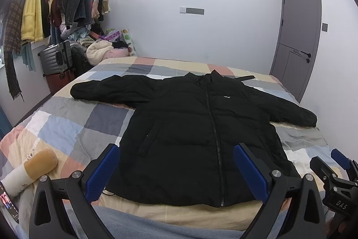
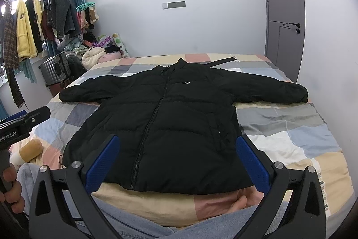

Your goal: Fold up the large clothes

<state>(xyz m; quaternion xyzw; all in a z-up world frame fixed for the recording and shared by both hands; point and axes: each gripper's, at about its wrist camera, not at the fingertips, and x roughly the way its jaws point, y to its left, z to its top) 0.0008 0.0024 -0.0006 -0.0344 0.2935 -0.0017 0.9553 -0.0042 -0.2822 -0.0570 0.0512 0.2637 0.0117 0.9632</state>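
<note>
A black puffer jacket point(image 1: 190, 127) lies flat, zipped, front up on the checked bed point(image 1: 73, 124), sleeves spread to both sides, collar at the far end. It also shows in the right wrist view point(image 2: 170, 118). My left gripper point(image 1: 176, 153) is open and empty, held above the jacket's near hem. My right gripper point(image 2: 176, 149) is open and empty, also above the near hem. The right gripper shows at the right edge of the left wrist view point(image 1: 335, 174); the left gripper's body shows at the left edge of the right wrist view point(image 2: 24, 122).
A bolster pillow point(image 1: 33, 171) lies at the bed's near left. A suitcase point(image 1: 58, 57) and piled clothes stand at the far left under a hanging rack point(image 1: 51, 1). A grey door point(image 1: 297, 37) is at the right. My jeans-clad legs point(image 2: 138, 223) are at the near edge.
</note>
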